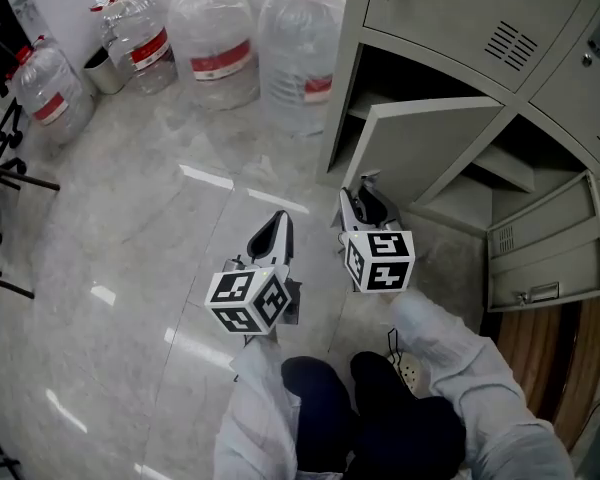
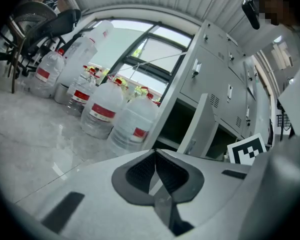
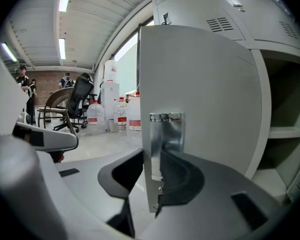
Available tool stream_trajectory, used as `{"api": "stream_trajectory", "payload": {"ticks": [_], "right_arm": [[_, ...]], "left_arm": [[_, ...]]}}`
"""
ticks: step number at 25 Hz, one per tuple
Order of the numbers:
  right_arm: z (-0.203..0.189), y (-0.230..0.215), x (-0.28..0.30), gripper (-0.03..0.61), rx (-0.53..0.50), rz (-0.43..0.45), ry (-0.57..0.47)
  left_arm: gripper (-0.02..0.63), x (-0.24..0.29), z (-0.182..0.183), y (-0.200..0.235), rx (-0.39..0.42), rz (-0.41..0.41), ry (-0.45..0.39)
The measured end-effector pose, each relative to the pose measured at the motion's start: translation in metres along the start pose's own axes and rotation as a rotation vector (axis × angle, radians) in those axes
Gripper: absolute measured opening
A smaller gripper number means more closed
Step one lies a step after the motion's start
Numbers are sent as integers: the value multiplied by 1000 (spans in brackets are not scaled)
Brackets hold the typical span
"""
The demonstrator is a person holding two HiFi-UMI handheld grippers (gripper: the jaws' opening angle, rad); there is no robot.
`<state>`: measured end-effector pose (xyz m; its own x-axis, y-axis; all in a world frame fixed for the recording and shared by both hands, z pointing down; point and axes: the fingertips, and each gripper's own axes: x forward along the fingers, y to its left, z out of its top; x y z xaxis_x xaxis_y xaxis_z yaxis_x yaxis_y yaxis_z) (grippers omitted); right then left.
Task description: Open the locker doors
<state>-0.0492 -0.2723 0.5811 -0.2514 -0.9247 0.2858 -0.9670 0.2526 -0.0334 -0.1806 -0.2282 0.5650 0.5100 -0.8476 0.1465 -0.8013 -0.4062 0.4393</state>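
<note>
Right tool (image 3: 152, 184), nearly level, seems clamped on the locker door (image 3: 200, 94) edge; left tool (image 2: 155, 156) closed, empty.

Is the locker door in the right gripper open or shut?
Open. The locker door stands swung out, the shelf behind it exposed; the right gripper clamps its edge.

Two open grey locker doors (image 1: 430, 143)

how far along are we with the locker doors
Done: the lower right door hangs wide open. In hand: the right gripper has its jaws closed on the edge of the lower left door, which stands partly open. Left: the upper doors look shut. The left gripper is idle, jaws together and empty.
</note>
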Motion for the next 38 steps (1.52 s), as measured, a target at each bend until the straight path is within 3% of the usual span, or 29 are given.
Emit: {"api": "stream_trajectory", "payload": {"ticks": [7,23,29,34,38], "right_arm": [[-8,0,-25,103,-17,83,-19],[-25,-5,-79,103,-103,347,-34],[-31,-11,-98,103,-122,438,-40],[-36,-18,-116,103,-147,522,-24],[-39,-26,-129,103,-165,581,-35]], "left_arm": [[11,8,-13,0,20,1,38],[11,41,-45,-33,204,-89,150],[11,47,-51,-36,190,-103,150],[11,60,-63,-48,127,-120,148],[11,73,-79,-60,145,-152,185]]}}
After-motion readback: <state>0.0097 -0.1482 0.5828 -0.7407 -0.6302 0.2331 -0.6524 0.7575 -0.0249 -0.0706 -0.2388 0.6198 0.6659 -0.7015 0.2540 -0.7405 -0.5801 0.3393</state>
